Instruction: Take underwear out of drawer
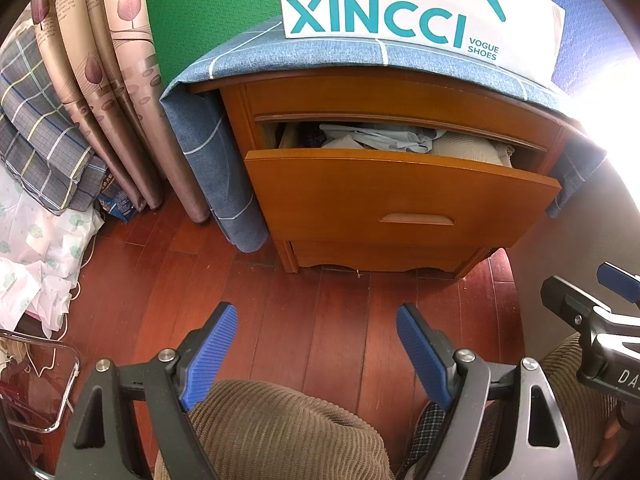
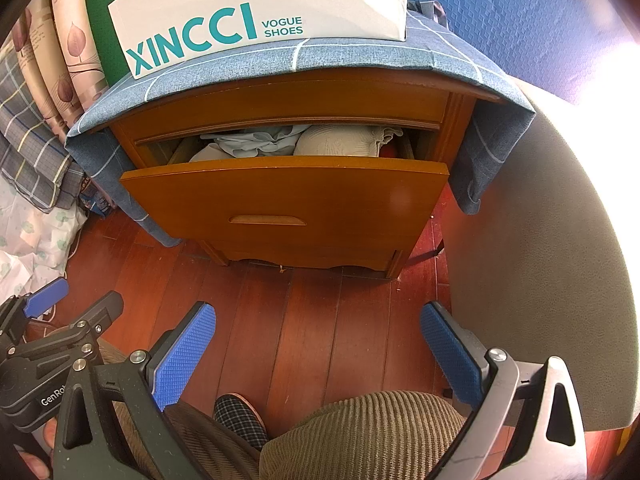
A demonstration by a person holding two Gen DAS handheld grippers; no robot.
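Two sets of blue-padded tongs are held above a red wooden floor [image 1: 312,320], both pointed down toward a wooden nightstand [image 1: 400,96] ahead of them. The left tongs [image 1: 316,316] are spread wide with nothing between the pads; the right tongs [image 2: 318,314] are likewise spread wide and empty. The nightstand's drawer [image 2: 288,200] is seen pulled partly out, well ahead of both tongs. Crumpled underwear [image 2: 260,142] in pale blue and a cream piece are packed inside it, just behind the drawer front, untouched by either pair of tongs. A blue checked cloth [image 1: 320,56] is draped over the top of the nightstand, and a white shoe bag [image 2: 260,4] printed "XINCCI VOGUE SHOES" is set on it. Corduroy-clad knees [image 1: 280,432] and a plaid slipper [image 2: 240,420] are visible directly beneath the tongs. Leaf-patterned curtains [image 1: 104,72] hang to the left of the nightstand.
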